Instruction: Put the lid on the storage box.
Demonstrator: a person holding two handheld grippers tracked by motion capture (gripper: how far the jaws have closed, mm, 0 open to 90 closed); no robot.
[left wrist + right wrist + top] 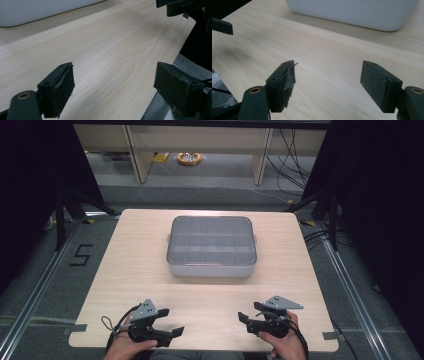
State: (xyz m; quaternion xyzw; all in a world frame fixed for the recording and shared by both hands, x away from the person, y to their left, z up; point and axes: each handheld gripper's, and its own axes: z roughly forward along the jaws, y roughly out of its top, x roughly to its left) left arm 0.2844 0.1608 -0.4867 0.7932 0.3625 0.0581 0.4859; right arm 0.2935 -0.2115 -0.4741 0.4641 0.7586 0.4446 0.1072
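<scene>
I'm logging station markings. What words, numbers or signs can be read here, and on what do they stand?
"5": in black tape on the grey floor, left of the table.
Nothing readable on the box or on the left gripper and right gripper.

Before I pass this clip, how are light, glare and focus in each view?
High view: table evenly lit, surroundings dark, soft sheen on the compartment box lid. Left gripper view: wood grain sharp, near pads soft, box washed out. Right gripper view: the same, box wall pale, faint shadow beneath.
</scene>
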